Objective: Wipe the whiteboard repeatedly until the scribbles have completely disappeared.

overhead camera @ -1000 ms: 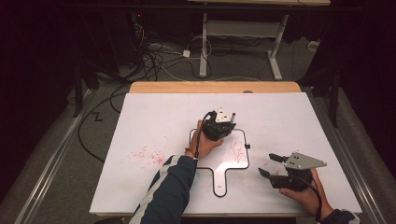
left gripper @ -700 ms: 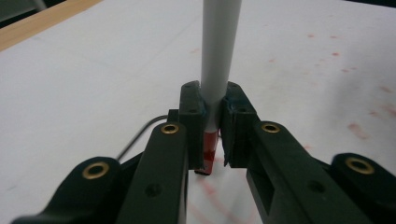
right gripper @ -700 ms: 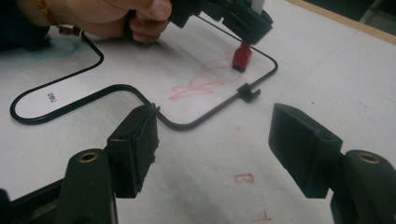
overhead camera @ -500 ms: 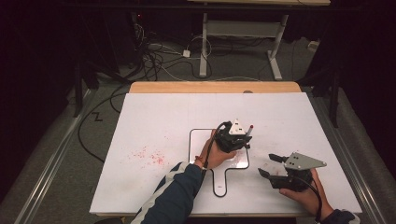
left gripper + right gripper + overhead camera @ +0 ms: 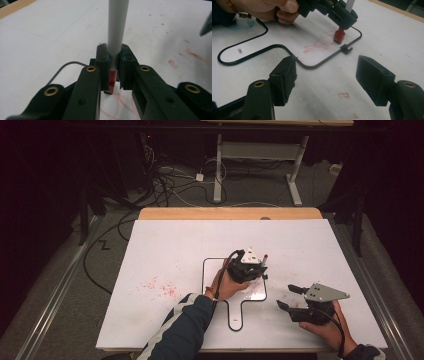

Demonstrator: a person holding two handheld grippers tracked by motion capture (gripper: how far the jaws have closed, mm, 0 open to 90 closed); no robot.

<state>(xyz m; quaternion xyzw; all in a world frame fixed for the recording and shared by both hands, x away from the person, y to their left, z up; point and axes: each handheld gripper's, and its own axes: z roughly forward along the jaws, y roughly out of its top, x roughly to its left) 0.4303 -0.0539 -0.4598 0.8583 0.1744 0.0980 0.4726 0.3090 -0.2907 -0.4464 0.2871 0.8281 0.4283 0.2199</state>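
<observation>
One marker (image 5: 117, 30), one small whiteboard (image 5: 215, 270) on the table (image 5: 165, 250). Left gripper (image 5: 248, 268) clamps the marker upright, red tip on the board's scribbles (image 5: 318, 45). Right gripper (image 5: 291, 296) rests beside the board, jaws apart, empty.

Dim room, brightly lit table (image 5: 170, 250) (mild glare), blurred near jaws
</observation>
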